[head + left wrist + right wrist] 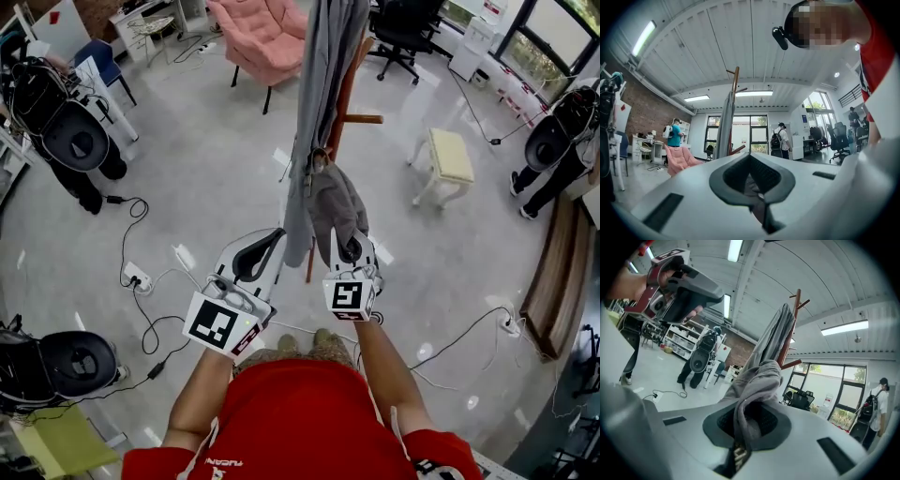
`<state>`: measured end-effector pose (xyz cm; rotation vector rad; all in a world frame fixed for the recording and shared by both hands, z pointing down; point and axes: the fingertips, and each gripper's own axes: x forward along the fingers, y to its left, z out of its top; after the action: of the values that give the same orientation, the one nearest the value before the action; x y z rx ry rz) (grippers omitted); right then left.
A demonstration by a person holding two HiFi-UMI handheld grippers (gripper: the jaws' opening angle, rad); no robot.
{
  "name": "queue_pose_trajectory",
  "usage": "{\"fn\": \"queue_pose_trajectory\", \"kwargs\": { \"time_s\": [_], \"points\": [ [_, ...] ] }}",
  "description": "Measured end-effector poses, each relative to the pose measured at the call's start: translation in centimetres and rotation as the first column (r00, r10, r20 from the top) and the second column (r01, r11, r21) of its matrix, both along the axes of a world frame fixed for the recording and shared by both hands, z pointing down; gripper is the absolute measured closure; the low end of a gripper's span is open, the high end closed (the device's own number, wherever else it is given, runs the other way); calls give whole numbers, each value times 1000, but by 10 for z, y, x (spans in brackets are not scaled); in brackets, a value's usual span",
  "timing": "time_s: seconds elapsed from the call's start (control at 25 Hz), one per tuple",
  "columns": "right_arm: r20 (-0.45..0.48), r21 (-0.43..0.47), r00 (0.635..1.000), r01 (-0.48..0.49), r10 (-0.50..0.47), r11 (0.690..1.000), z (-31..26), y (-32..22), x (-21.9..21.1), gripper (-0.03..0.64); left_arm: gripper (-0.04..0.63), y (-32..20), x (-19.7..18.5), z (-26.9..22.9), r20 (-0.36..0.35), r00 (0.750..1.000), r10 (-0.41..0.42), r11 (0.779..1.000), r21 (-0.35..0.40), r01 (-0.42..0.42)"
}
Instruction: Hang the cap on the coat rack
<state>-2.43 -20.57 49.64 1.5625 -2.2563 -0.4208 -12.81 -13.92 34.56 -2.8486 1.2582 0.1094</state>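
**Head view.** The coat rack [345, 89] stood on the floor directly ahead, with a grey garment [323, 75] draped down its pole. The cap [333, 206], grey and crumpled, lay just below that garment and against it. Its near end was in the right gripper [352, 246]. Its long axis ran from the gripper away from me toward the pole. I could not tell from here which way the brim faced, or whether the far end sat on a peg. The left gripper [272, 239] was held just left of the garment, clear of the cap. Only this view showed the pink armchair [267, 37] beyond the rack and the white stool [450, 159] to the right.

**Left gripper view.** The jaws were drawn together, and I saw no fabric clamped between them. The rack [735, 93] and the garment [724, 122] rose behind them. The cap did not appear.

**Right gripper view.** Only this view showed the grip itself. The jaws were closed on a fold of the cap [754, 385], which rose from them up toward the rack [794, 319] and the garment [776, 333]. The left gripper [705, 291], held in a hand, sat at upper left, well apart from the cap
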Motion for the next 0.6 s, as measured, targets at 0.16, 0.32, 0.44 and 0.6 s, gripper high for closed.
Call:
{"fn": "queue_pose_trajectory", "kwargs": {
  "time_s": [0.16, 0.32, 0.44, 0.6],
  "points": [
    [-13, -8, 1000, -19, 19, 1000, 17, -8, 0, 581, 586, -11, -4, 3, 11, 1000, -5, 1000, -6, 5],
    [-28, -33, 1000, -1, 0, 999, 36, -20, -1, 581, 586, -20, 0, 12, 26, 1000, -1, 1000, -27, 2],
    [-26, -61, 1000, 16, -17, 998, 48, -34, -3, 580, 586, -30, 3, 13, 37, 999, -2, 999, -36, 3],
    [-2, -105, 1000, 24, -24, 994, 63, -52, -2, 580, 586, -43, 6, 17, 52, 999, -10, 999, -50, 12]
  ]
}}
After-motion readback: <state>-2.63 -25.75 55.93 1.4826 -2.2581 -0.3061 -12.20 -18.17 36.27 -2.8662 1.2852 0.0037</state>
